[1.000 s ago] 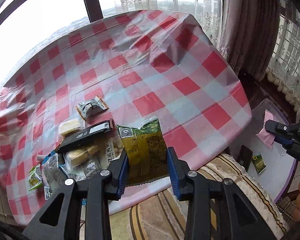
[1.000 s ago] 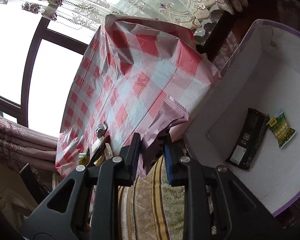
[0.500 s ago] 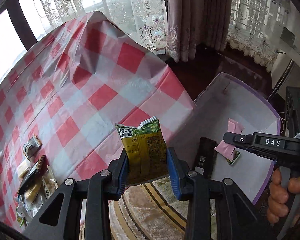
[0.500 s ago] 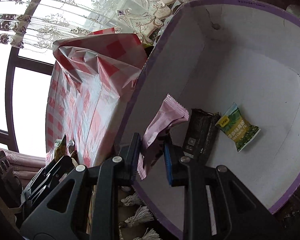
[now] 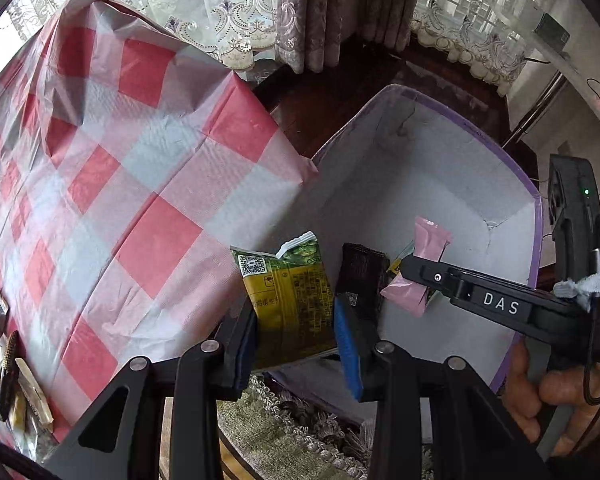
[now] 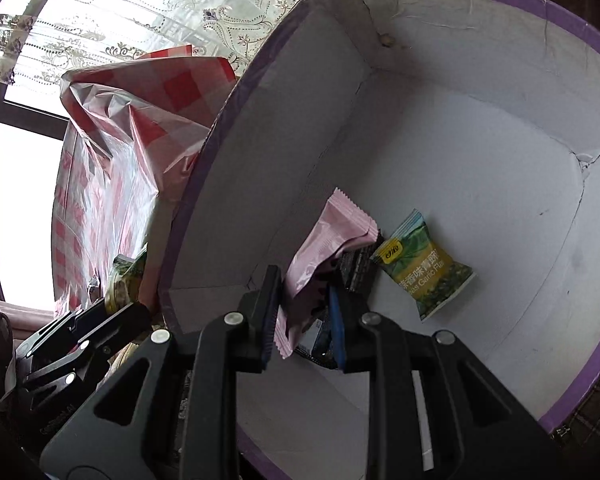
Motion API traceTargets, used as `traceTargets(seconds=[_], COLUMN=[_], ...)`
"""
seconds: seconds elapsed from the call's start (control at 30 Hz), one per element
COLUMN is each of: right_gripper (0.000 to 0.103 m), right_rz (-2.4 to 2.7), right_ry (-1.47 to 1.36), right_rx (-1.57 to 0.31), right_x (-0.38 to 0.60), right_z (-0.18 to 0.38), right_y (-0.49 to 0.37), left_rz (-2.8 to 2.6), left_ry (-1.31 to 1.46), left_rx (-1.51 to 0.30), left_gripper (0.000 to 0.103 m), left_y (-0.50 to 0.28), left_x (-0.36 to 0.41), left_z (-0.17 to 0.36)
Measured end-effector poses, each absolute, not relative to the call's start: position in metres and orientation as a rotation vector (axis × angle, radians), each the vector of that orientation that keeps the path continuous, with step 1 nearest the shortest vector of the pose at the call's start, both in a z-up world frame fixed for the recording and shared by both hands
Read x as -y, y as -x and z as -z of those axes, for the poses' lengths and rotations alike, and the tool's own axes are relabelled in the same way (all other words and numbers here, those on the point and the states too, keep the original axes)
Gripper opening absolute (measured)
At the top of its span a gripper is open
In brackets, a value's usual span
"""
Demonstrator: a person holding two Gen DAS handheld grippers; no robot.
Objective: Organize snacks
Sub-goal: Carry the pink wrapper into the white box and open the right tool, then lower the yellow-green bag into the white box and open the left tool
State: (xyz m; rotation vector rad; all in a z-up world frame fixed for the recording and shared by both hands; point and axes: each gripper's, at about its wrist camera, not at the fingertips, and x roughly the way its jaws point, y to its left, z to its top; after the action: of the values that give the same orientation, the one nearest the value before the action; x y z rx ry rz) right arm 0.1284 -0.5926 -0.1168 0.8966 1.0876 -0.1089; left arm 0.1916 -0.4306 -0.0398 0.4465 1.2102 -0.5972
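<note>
My left gripper is shut on a yellow-green snack packet and holds it at the near rim of the purple-edged white box. My right gripper is shut on a pink snack packet and holds it inside the box, above its floor. The right gripper with the pink packet also shows in the left wrist view. A black packet and a small green packet lie on the box floor.
The table with the red-checked cloth is to the left of the box. Several more snacks lie at its near left edge. Lace curtains and a window are behind. A fringed rug lies below.
Both grippers have swung right from the table to the box with their packets. The right gripper has gone deeper into the box; the left has reached its near rim.
</note>
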Motion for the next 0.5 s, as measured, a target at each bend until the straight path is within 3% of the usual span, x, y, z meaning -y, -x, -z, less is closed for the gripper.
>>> traceTargets(seconds=[0.23,0.3,0.37,0.5], right_gripper=[0.029,0.037,0.058,0.060], right_rz=[0.141,0.150,0.161,0.163], right_ry=[-0.859,-0.853,-0.851,-0.814], right_rx=[-1.142,-1.164,-1.170,-1.171], right_x=[0.595,0.594,0.595,0.592], right_z=[0.124,0.127,0.127,0.117], right_y=[-0.129,-0.128,-0.127,-0.127], left_rz=[0.609,0.610,0.604,0.600], left_ry=[-0.473,-0.468,-0.450,-0.383], left_rx=[-1.249,-1.255,-1.261,-1.258], left_gripper=[0.038,0.039,0.046,0.052], left_y=[-0.194,-0.195,-0.197,-0.201], left_x=[0.438,0.438,0.436,0.426], left_z=[0.054,0.056,0.057,0.051])
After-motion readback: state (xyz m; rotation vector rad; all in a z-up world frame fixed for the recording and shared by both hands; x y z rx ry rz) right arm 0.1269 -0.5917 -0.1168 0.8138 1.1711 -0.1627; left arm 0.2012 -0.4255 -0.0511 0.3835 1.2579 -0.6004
